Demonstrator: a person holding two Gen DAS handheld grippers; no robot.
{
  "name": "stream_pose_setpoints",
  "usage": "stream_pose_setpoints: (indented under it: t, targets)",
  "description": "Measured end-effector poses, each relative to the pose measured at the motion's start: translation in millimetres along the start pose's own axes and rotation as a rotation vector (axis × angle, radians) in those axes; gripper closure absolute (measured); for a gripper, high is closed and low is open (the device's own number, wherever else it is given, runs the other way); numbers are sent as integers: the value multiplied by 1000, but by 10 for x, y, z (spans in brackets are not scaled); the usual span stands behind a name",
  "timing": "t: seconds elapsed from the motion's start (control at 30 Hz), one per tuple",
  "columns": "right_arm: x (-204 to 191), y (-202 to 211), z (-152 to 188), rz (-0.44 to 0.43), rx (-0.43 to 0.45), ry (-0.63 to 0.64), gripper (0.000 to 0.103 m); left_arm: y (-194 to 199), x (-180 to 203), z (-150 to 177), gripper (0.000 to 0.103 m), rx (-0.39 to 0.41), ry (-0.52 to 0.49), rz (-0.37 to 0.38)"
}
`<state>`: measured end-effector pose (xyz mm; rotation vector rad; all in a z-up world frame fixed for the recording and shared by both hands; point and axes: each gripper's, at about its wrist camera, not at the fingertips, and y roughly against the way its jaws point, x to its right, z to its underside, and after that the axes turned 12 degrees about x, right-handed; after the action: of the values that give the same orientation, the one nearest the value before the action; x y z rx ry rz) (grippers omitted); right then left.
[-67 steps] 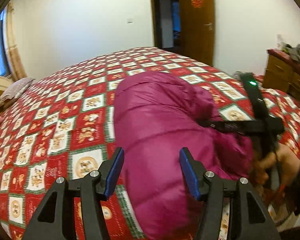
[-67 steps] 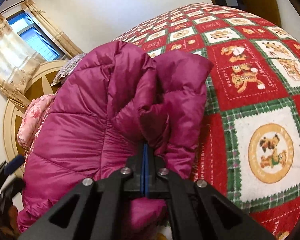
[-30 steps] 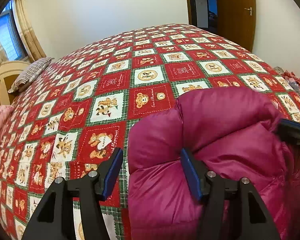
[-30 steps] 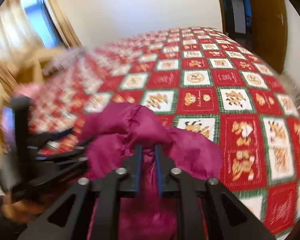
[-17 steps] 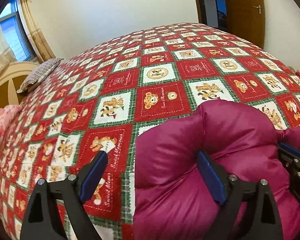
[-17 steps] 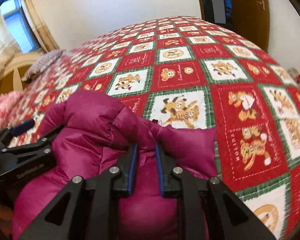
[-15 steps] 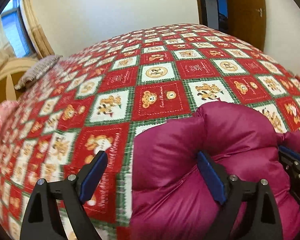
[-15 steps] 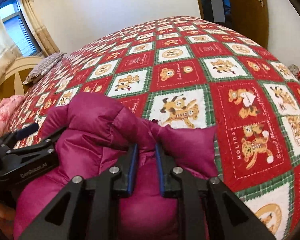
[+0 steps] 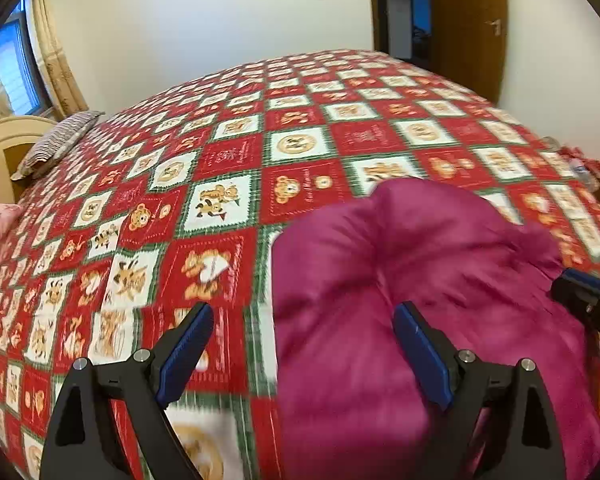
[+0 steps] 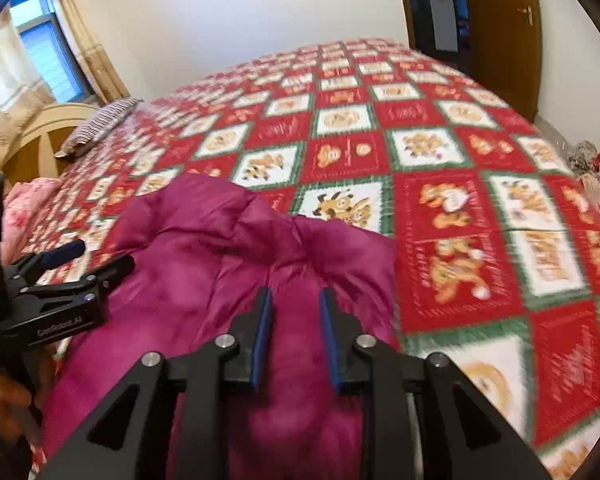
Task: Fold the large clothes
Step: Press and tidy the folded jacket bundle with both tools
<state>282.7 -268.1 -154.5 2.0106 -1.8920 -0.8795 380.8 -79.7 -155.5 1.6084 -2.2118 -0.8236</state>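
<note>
Right wrist: magenta jacket on bedspread

A magenta puffer jacket lies bunched in a thick, rounded heap on the near part of the bed, on its red, white and green checked quilt. Its shiny quilted fabric swells in soft padded lobes divided by stitched creases. In the left wrist view the far edge rises as two rounded humps with a dip between them, and the left edge drops straight to the quilt. In the right wrist view the jacket shows a puckered fold near its middle top, and a flat, squarish flap on the right ends in a blunt corner on the quilt.
</note>
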Motion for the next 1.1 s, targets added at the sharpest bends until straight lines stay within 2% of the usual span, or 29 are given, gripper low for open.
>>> stream_pose_setpoints:
  t: [0.1,0.2,0.23,0.27,0.43,0.53,0.77,0.9,1.1]
  targets:
    - [-61,396,41,-3,40,16,74,243,32,65,11,23,-13,15]
    - [-213,708,155,-78,57,12,73,349,75,118,11,28,-2,41]
    - [-280,757,226,-92,49,18,69,346,100,136,11,24,-2,44]
    - [-329,766,297,-90,32,21,66,335,119,147,11,20,-3,42]
    - [-330,615,712,-57,-52,-15,64,301,222,197,11,14,-17,43]
    - [-203,552,834,-73,-55,-103,64,233,280,231,11,4,-34,37]
    - [-139,452,933,-57,-42,-128,64,72,299,313,10,-4,20,38]
    - [-263,461,973,-7,-32,-70,64,37,339,352,9,9,13,20]
    - [-319,525,827,16,-45,-22,64,216,169,348,9,-2,44,60]
